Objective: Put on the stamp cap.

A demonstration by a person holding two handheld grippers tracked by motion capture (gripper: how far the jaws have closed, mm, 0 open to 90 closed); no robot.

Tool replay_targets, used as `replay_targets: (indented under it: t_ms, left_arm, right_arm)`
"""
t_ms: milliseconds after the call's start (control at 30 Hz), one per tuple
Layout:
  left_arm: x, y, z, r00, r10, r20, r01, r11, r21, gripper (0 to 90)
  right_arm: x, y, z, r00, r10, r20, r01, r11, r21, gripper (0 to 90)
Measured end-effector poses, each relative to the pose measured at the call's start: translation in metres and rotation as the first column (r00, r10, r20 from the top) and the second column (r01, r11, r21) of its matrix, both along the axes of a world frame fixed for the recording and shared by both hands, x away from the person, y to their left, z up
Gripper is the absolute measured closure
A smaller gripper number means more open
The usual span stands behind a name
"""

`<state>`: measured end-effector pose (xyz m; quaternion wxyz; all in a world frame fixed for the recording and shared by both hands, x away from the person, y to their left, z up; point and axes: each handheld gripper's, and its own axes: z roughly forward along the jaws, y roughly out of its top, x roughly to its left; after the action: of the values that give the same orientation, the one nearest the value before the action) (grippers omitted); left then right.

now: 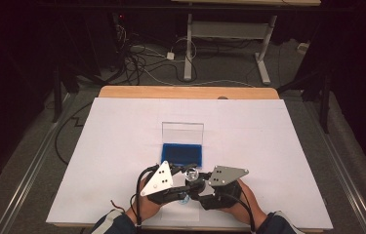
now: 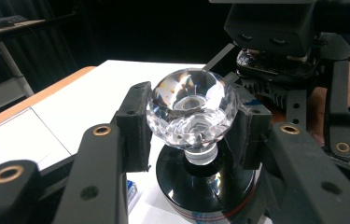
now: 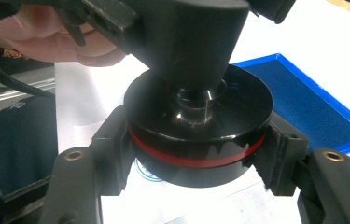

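Note:
A clear faceted crystal ball (image 2: 191, 109) stands on a short glass stem over a round black base (image 2: 205, 186) with a red band. My left gripper (image 2: 193, 128) is shut on the crystal, one pad on each side. My right gripper (image 3: 196, 156) is shut on the black base (image 3: 200, 135), clasping it at the red band. In the high view both grippers, left (image 1: 184, 179) and right (image 1: 196, 189), meet near the table's front edge with the crystal (image 1: 191, 172) between them. A jaw of the left gripper (image 3: 191, 37) hides the crystal in the right gripper view.
An open case with a blue lining (image 1: 182, 153) and an upright clear lid (image 1: 183, 132) lies just beyond the grippers. A white sheet (image 1: 122, 146) covers the wooden table. Cables and a desk frame (image 1: 229, 34) are on the floor behind.

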<state>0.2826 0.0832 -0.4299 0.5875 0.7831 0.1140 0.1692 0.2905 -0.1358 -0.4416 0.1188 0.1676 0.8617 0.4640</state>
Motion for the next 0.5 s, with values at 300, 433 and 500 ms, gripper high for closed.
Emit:
replay_targets:
  t_ms: [300,433,500]
  left_arm:
    - [0.0003,0.0013,0.0022,0.9999,0.012,0.007,-0.012,0.9999,-0.006,54.3]
    - [0.0006,0.0025,0.0034,0.9999,0.015,0.005,-0.015,0.9999,-0.009,54.3]
    - [0.0006,0.0031,0.0041,0.9998,0.017,0.008,-0.017,0.9998,-0.011,54.3]
  right_arm:
    - [0.0003,0.0009,-0.0013,1.0000,-0.003,0.001,0.003,1.000,-0.004,30.2]
    - [0.0006,0.0022,-0.0028,0.9999,-0.010,0.001,0.010,1.000,-0.017,26.6]
    - [0.0006,0.0016,-0.0028,0.9998,-0.018,0.009,0.018,1.000,-0.022,25.8]
